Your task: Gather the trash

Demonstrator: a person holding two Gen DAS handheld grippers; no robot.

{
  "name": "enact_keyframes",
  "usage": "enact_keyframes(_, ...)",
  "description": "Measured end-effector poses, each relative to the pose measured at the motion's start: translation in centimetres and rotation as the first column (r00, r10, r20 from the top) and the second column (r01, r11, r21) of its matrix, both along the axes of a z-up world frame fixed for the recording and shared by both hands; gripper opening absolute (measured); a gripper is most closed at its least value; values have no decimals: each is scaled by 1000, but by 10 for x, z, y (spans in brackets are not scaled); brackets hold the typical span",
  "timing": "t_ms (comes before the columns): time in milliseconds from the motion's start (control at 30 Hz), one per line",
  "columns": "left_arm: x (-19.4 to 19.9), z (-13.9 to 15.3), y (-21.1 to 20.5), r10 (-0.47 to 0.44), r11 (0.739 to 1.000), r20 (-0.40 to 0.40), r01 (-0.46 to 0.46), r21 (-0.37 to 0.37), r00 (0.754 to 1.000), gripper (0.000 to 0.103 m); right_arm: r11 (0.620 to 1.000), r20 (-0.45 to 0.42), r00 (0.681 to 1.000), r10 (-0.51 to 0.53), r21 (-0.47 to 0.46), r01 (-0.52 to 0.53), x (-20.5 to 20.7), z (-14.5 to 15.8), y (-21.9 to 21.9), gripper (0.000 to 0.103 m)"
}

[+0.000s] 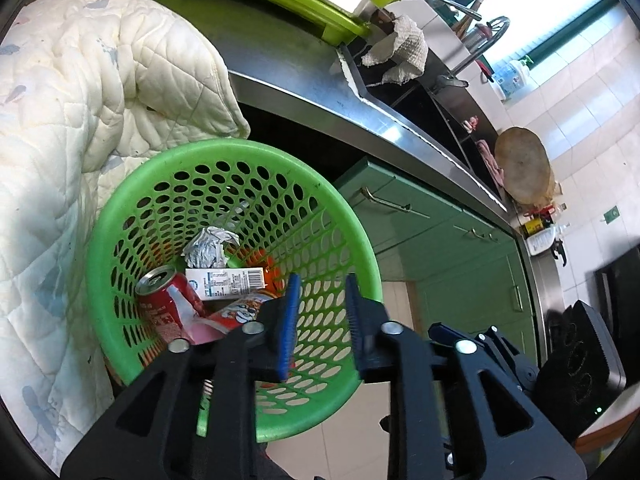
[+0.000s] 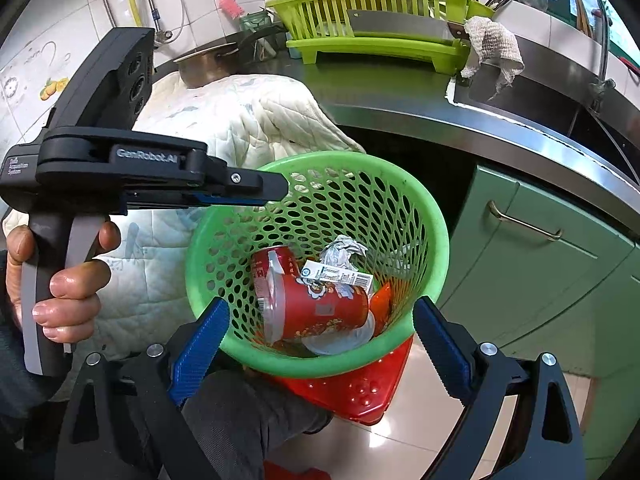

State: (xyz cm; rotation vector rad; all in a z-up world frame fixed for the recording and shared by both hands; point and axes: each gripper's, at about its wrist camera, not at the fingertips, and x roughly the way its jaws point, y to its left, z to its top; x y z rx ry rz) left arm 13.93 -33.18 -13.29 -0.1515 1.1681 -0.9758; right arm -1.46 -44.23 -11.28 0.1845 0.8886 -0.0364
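The green basket [image 2: 320,264] stands on a red stool [image 2: 352,392] below the counter's front edge [image 2: 500,136], beside a quilted cover [image 1: 80,120]. It holds a red can [image 1: 168,300], a red cup [image 2: 320,304], a small carton [image 1: 228,282] and crumpled foil [image 1: 210,246]. The left gripper [image 1: 322,292] hovers over the basket's near rim, jaws narrowly parted and empty. The right gripper [image 2: 320,320] stands wide, empty, straddling the near rim. Judgement: a drop looks complete; the left gripper should lift straight up, clearing the rim without tipping the basket.
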Motion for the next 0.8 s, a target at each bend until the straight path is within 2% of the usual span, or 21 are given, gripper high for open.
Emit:
enact_keyframes(400,-6,37,34,72,997,125,-73,-1,990,58,1000,1,1000,2,3,-2,-1,5,9,90)
enact_keyframes(567,-12,57,56,122,991,212,-129,21,970,68,1000,22,1000,12,-4,-12,0,13,21,91)
enact_keyframes(800,-19,83,98,205,972,321,-230,42,925,78,1000,40,999,30,-5,-30,6,22,44,92)
